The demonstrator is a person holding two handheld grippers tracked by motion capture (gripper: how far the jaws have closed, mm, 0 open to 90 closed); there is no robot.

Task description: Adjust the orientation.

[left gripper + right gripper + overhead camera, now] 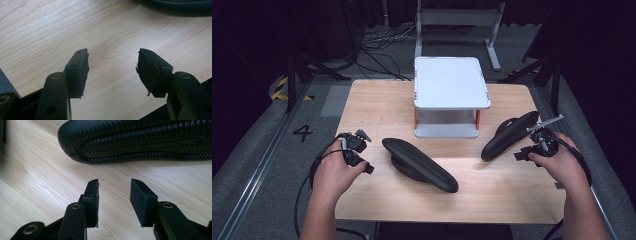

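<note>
Two black shoes lie on the wooden table [377, 107]. The left shoe [419, 165] rests slantwise in the middle. The right shoe [509, 135] lies on its side at the right. My left gripper [366, 151] is near the table's left edge, a short way left of the left shoe. It is open, with bare wood between its jaws in the left gripper view [113, 52], and a dark edge of that shoe [180, 6] shows at the top. My right gripper [524, 150] is open just beside the right shoe. Its jaws [114, 182] face the ribbed sole [140, 142] without touching it.
A white two-tier stand [452, 82] with orange posts stands at the back centre of the table. A grey metal frame [459, 20] and cables are on the floor behind. The table's front edge lies close to both hands.
</note>
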